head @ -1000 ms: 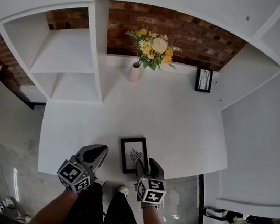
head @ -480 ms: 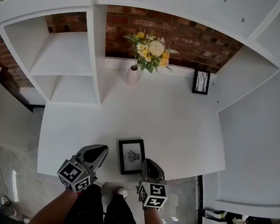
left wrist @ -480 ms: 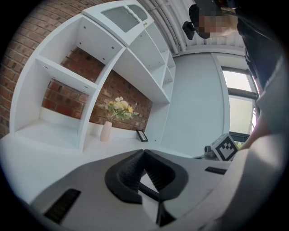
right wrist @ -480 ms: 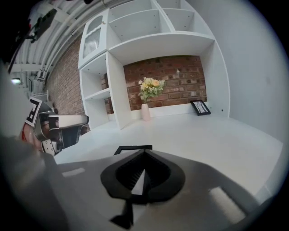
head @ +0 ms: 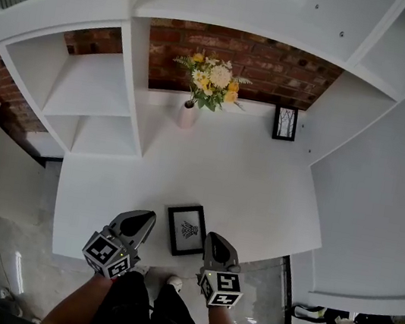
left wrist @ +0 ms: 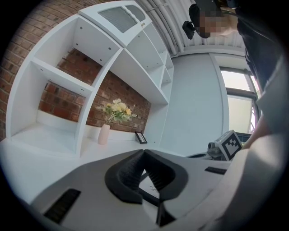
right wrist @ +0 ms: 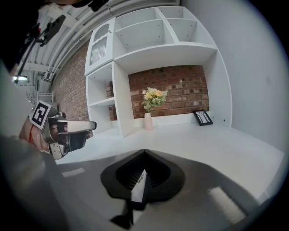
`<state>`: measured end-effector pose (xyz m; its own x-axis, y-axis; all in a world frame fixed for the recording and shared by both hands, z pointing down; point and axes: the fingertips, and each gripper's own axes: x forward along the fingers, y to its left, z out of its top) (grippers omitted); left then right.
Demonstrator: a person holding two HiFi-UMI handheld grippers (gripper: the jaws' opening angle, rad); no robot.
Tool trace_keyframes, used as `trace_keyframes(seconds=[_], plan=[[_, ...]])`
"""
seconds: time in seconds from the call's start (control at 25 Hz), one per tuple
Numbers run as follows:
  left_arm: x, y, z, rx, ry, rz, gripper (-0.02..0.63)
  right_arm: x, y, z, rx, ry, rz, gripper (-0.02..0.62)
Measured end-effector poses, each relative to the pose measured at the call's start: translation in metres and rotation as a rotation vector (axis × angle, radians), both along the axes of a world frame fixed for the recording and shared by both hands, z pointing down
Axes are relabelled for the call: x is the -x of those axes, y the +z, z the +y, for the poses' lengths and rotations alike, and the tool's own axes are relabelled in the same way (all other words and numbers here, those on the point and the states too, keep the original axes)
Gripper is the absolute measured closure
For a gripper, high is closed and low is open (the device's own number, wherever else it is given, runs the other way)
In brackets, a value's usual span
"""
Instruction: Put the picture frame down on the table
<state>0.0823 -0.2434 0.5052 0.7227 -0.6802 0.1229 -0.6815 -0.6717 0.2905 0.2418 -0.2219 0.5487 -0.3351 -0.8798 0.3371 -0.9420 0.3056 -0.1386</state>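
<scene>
The black picture frame (head: 186, 229) with a white mat and a small plant drawing lies flat on the white table (head: 258, 197), close to its front edge. My left gripper (head: 145, 217) is just left of the frame, jaws shut and empty. My right gripper (head: 213, 238) is at the frame's right edge, jaws shut, apart from it or barely touching. In the left gripper view the jaw tips (left wrist: 143, 152) meet, and part of the frame (left wrist: 146, 180) shows through the gap behind them. The right gripper view shows shut tips (right wrist: 144, 152) and a white sliver of the frame (right wrist: 137, 182).
A pink vase of yellow and white flowers (head: 189, 113) and a second small frame (head: 284, 123) stand at the back by the brick wall. White shelf cubbies (head: 98, 94) rise at the left and a white panel (head: 381, 195) at the right. The table's front edge (head: 95, 251) is just below the grippers.
The right gripper, whose jaws reached over the frame's near right corner, has drawn back beside the frame and looks narrower. The left gripper has stayed in place.
</scene>
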Motion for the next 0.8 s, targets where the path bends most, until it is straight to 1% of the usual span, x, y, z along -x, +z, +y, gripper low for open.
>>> trace_keyframes(seconds=[0.4, 0.8], plan=[[-0.005, -0.011, -0.004, -0.019, 0.016, -0.011, 0.618, -0.005, -0.029, 0.000, -0.076, -0.008, 0.009, 0.592], [-0.007, -0.019, -0.009, -0.044, 0.026, -0.016, 0.618, -0.008, -0.053, -0.005, -0.138, -0.011, -0.009, 0.592]])
